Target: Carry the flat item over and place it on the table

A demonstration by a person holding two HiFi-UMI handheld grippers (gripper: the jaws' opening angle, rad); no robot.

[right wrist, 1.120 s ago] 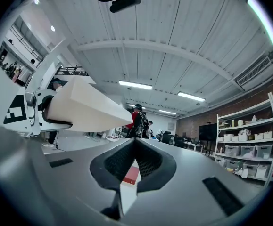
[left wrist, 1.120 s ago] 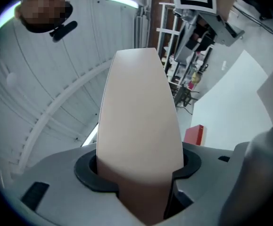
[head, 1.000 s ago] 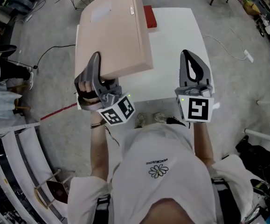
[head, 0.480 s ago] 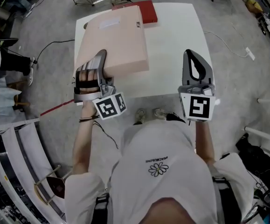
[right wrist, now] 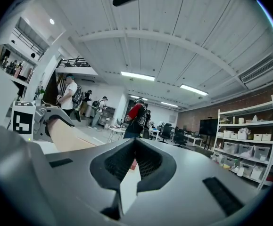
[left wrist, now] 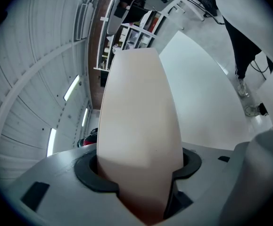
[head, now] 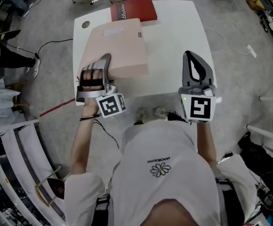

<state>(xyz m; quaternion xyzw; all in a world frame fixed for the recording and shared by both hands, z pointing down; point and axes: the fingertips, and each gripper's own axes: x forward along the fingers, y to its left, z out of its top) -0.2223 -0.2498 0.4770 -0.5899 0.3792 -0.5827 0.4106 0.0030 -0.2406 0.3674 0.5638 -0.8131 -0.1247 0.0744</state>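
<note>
The flat item is a beige board-like case (head: 115, 46) with a pale label on top. My left gripper (head: 101, 72) is shut on its near edge and holds it low and almost flat over the left part of the white table (head: 176, 36). Whether it touches the tabletop I cannot tell. In the left gripper view the case (left wrist: 138, 121) fills the space between the jaws of that gripper (left wrist: 138, 173). My right gripper (head: 196, 69) hovers at the table's near right edge, shut and holding nothing. In the right gripper view its jaws (right wrist: 135, 140) meet at the tips.
A red book (head: 133, 9) lies at the table's far edge, just beyond the case. A round cable hole (head: 85, 25) sits in the far left corner. A black cable (head: 56, 48) runs over the floor at left. People (right wrist: 136, 119) stand in the room beyond.
The left gripper has come down with the case, which tipped from steeply raised to nearly flat over the table. More of the red book now shows. The right gripper has hardly moved.
</note>
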